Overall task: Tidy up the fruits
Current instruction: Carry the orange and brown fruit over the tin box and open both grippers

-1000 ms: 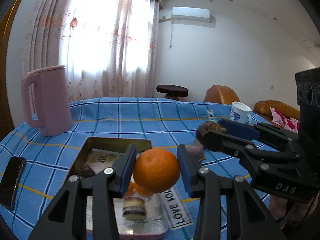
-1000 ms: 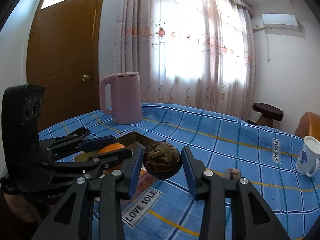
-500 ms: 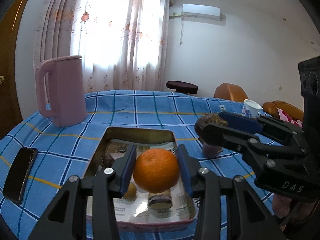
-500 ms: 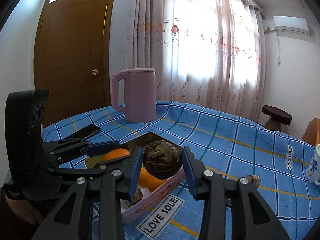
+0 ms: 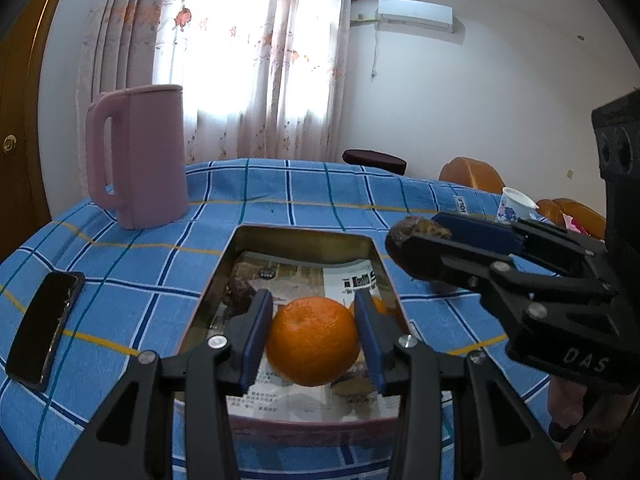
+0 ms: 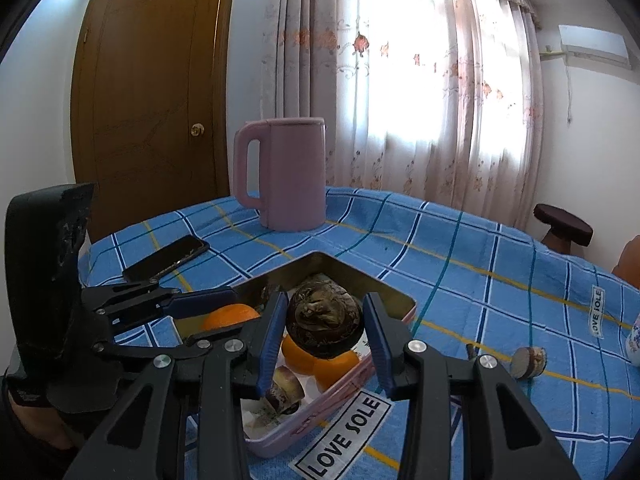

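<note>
My left gripper (image 5: 314, 330) is shut on an orange (image 5: 313, 340) and holds it above the near end of a pink metal tray (image 5: 298, 426) lined with newspaper. My right gripper (image 6: 325, 330) is shut on a dark brown wrinkled fruit (image 6: 325, 324) and holds it over the tray's right corner (image 6: 412, 308). In the left wrist view the right gripper (image 5: 424, 240) reaches in from the right beside the tray. The tray holds two oranges (image 6: 320, 360), a dark fruit (image 5: 240, 290) and a cut purple piece (image 6: 286, 394).
A pink jug (image 5: 138, 156) stands at the back left of the blue checked tablecloth (image 5: 320, 192). A black phone (image 5: 44, 340) lies left of the tray. A cut fruit piece (image 6: 530, 362) lies right of the tray, and a white cup (image 5: 514, 206) stands far right.
Both grippers have moved left over the tray with their fruits still held. The tray now lies under both grippers and the jug looks nearer.
</note>
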Demonstrator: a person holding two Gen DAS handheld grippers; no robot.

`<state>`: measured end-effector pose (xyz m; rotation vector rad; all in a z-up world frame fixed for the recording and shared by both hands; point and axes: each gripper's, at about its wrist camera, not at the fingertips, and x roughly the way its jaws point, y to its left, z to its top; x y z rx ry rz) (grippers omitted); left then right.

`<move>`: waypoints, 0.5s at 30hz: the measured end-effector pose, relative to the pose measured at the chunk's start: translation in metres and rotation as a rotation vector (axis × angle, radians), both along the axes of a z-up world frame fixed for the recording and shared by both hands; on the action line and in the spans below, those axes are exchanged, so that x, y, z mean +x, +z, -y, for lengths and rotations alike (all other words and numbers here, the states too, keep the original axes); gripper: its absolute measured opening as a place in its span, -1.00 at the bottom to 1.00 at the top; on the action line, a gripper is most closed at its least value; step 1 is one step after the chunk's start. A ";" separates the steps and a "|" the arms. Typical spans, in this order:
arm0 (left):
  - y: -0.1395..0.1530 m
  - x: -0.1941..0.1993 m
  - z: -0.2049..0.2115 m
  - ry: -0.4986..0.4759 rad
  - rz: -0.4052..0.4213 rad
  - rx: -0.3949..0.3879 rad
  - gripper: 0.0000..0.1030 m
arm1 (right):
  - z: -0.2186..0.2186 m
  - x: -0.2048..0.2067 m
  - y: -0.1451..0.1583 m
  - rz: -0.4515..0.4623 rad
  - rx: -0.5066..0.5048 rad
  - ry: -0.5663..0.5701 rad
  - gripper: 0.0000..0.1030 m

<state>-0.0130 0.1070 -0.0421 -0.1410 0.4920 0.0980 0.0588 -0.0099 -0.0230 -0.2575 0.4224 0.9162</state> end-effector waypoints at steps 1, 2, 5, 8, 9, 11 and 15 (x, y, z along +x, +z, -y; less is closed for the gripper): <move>-0.001 0.000 -0.001 0.000 -0.003 -0.001 -0.15 | -0.001 0.002 -0.002 -0.009 -0.004 0.001 -0.19; -0.003 0.000 -0.001 0.000 -0.008 -0.004 -0.15 | -0.003 0.003 -0.004 -0.017 -0.007 0.001 -0.19; -0.009 -0.001 -0.002 -0.003 -0.027 -0.012 -0.15 | -0.007 0.008 -0.012 -0.050 -0.018 0.006 -0.19; -0.015 -0.001 -0.002 -0.008 -0.044 -0.013 -0.15 | -0.013 0.010 -0.020 -0.066 -0.051 0.005 -0.19; -0.018 0.000 -0.001 -0.006 -0.054 -0.013 -0.15 | -0.014 0.011 -0.023 -0.074 -0.057 0.009 -0.19; -0.022 0.000 -0.001 -0.010 -0.066 -0.021 -0.15 | -0.016 0.012 -0.028 -0.083 -0.067 0.012 -0.19; -0.022 -0.001 0.004 -0.002 -0.065 0.006 -0.10 | -0.018 0.015 -0.033 -0.111 -0.072 0.021 -0.18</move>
